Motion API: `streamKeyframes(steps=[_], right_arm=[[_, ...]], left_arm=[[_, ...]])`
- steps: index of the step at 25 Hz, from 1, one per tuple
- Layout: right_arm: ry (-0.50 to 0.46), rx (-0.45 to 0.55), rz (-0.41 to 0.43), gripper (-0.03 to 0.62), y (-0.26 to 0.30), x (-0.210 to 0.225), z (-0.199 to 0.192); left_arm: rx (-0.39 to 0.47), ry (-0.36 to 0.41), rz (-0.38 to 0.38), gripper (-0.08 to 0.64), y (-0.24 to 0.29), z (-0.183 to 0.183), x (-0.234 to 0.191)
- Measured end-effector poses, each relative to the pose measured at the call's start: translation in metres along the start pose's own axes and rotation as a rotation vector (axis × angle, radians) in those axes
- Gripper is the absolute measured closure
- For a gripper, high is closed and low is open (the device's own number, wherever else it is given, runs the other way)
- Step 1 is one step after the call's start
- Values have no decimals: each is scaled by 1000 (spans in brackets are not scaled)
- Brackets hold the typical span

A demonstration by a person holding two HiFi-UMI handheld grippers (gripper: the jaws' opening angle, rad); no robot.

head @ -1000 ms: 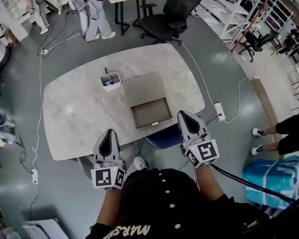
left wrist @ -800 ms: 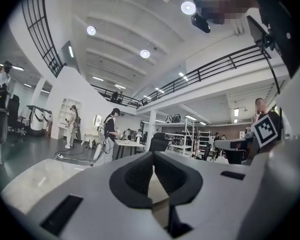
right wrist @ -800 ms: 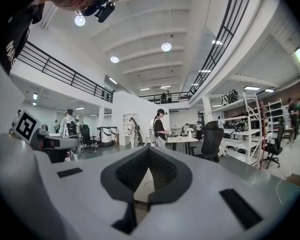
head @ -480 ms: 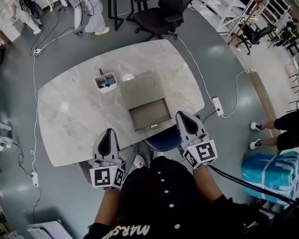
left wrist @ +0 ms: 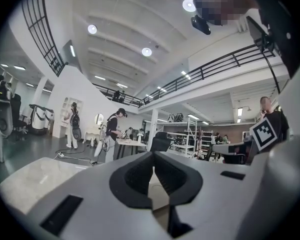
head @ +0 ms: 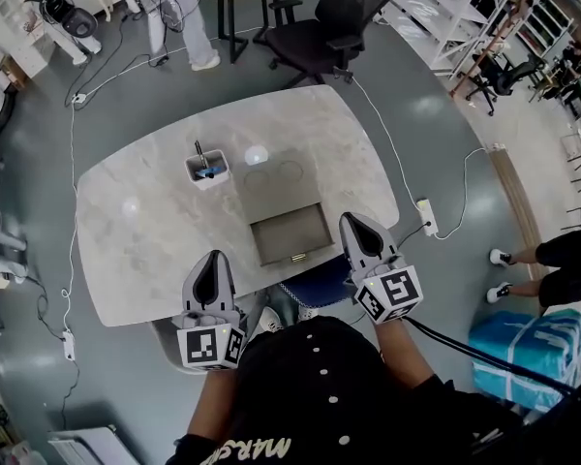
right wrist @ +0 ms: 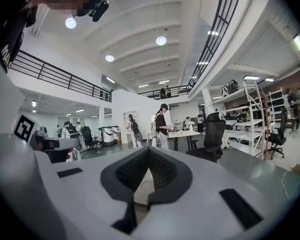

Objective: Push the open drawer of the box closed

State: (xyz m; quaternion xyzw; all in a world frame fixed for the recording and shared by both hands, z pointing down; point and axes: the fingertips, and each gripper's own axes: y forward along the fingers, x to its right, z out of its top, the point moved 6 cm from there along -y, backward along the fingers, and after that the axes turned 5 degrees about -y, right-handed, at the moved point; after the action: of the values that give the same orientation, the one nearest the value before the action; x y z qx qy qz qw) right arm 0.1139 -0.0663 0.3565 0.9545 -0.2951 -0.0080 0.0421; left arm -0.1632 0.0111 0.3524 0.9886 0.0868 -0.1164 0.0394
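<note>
The box [head: 275,176] lies on the marble table [head: 145,231], its top almost the same tone as the tabletop. Its drawer [head: 290,232] stands pulled out toward me, empty, with a small handle [head: 296,256] on its near front. My left gripper [head: 211,262] is shut and hovers at the table's near edge, left of the drawer. My right gripper [head: 352,223] is also shut and sits just right of the drawer's front corner, not touching it. Both gripper views show jaws closed on nothing: the left gripper [left wrist: 152,156] and the right gripper [right wrist: 149,151].
A white pen holder [head: 205,168] stands on the table left of the box. A blue seat [head: 315,277] is tucked under the near edge. A black office chair [head: 331,15] is beyond the table, and a power strip [head: 427,217] lies on the floor to the right. People stand at a far desk.
Both grippers have edged forward toward the table's near edge, and my view has shifted a little. The drawer stays open as before.
</note>
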Motion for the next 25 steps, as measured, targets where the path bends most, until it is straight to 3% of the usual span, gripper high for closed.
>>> streamKeyframes(steps=[11,16,25], right_arm=[[106,-165,-14,595,30,-2,-60],[130,-356,18,594,43,-10,-124],[88,-681,37,592,49,-46,-235]], left_arm=[[-97,-20,-4,540,6,-25,-3],[-156,-41,-10,540,10,-45,1],[-256,-86,-5,540,11,-91,-4]])
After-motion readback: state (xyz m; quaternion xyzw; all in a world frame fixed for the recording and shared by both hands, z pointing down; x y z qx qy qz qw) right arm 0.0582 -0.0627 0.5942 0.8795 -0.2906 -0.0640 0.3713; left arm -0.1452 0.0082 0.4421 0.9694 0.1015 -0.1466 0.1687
